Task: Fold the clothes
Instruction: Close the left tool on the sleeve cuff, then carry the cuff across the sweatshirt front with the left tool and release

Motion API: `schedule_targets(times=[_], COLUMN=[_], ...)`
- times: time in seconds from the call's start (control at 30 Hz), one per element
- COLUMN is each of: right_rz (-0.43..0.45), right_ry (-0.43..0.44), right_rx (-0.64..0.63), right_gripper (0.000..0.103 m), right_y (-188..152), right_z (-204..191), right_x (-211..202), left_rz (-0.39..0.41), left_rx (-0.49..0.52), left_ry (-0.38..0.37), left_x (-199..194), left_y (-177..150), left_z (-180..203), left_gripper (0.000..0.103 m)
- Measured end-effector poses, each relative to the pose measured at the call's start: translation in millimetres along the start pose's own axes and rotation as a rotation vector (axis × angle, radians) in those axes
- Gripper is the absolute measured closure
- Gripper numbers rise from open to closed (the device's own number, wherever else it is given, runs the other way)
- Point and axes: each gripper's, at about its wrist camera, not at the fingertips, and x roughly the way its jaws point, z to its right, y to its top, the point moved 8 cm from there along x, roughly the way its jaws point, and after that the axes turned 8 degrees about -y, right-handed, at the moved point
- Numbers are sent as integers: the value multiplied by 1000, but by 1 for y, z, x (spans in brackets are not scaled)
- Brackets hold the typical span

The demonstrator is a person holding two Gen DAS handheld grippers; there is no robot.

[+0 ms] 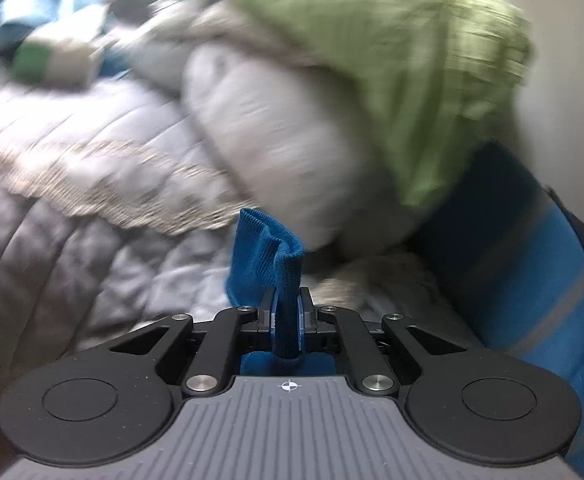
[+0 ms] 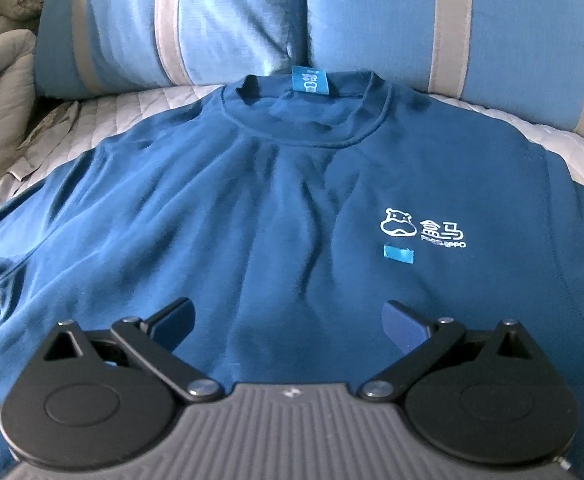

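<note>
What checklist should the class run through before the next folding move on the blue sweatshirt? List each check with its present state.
1. Left tool clamped on the ribbed cuff: ok.
2. Right tool open over the sweatshirt: ok.
3. Sweatshirt front up, logo showing: ok.
4. Body free of wrinkles: not ok.
5. Collar flat, near the striped pillows: ok.
6. Far sleeve laid out: cannot tell.

You're working over a bed (image 2: 564,128) with a pale grey quilted cover (image 1: 91,184). Two blue pillows (image 2: 227,20) with grey stripes stand at its head. A rumpled grey duvet (image 1: 275,128) carries a green cloth (image 1: 412,60). Soft daylight.
</note>
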Motion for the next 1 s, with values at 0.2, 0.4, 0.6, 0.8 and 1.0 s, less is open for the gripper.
schedule_targets(times=[0.2,0.4,0.6,0.8,1.0], right_rz=[15,23,22,23,23], right_ry=[-2,-4,8,20,37], right_rx=[-21,-23,-2,5,11], right_gripper=[0,0,0,0,0], right_y=[2,2,3,4,5], right_z=[-3,-3,-1,-1,-3], right_x=[-2,-2,-2,-3,-4], left_rz=[11,-15,-61,-101,-127], left_rx=[220,293,338,394,443], left_ry=[-69,-141,-197,-251,-316], left_x=[2,15,30,39,43], left_y=[3,-4,-11,-23,-33], left_z=[76,130,170,207,242], left_gripper=[94,94,94,94,94])
